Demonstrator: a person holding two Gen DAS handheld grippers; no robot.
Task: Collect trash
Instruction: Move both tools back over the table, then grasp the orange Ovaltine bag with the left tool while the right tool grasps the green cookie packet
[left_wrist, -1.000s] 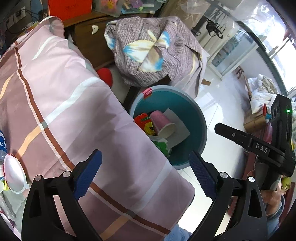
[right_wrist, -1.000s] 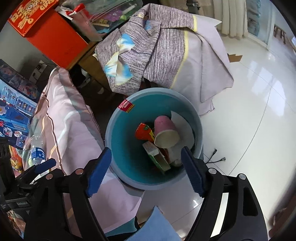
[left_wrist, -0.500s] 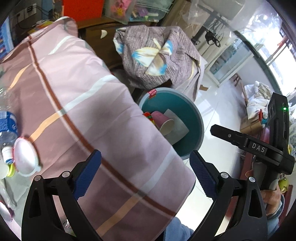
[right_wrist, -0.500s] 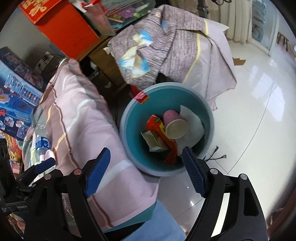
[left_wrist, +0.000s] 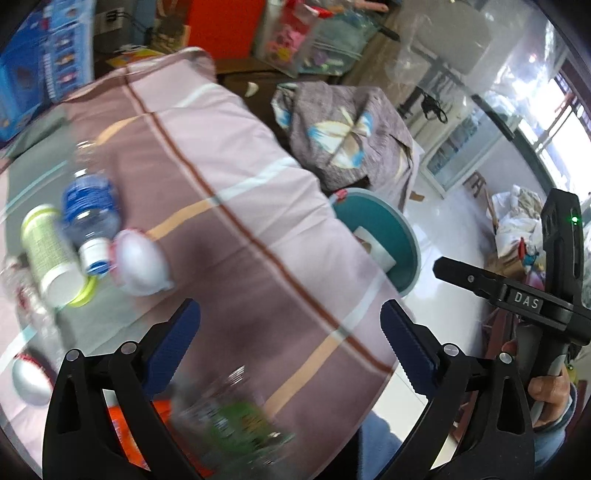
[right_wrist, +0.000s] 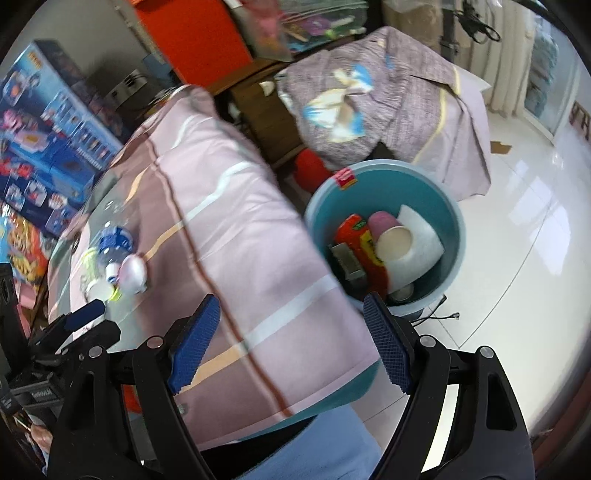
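Note:
A teal bin (right_wrist: 448, 218) stands on the floor beside the pink-clothed table (right_wrist: 229, 236); it holds a pink paper cup (right_wrist: 388, 230), a red wrapper (right_wrist: 364, 240) and white paper. It also shows in the left wrist view (left_wrist: 402, 236). On the table lie a blue-labelled water bottle (left_wrist: 90, 210), a green-white cup (left_wrist: 48, 254) and a white lid (left_wrist: 142, 258). A blurred green-labelled bottle (left_wrist: 236, 424) lies near the left gripper. My left gripper (left_wrist: 290, 343) is open and empty above the table. My right gripper (right_wrist: 291, 339) is open and empty over the table edge.
A patterned grey cloth (left_wrist: 347, 136) covers a piece of furniture behind the bin. Toy boxes (right_wrist: 40, 140) and an orange box (right_wrist: 195, 33) stand at the back. White tiled floor (right_wrist: 517, 236) lies to the right. A silver lid (left_wrist: 29, 376) sits at the table's left.
Both grippers have swung left from the bin toward the table. The bottles, cup and lid on the table have come into view. Both stay open.

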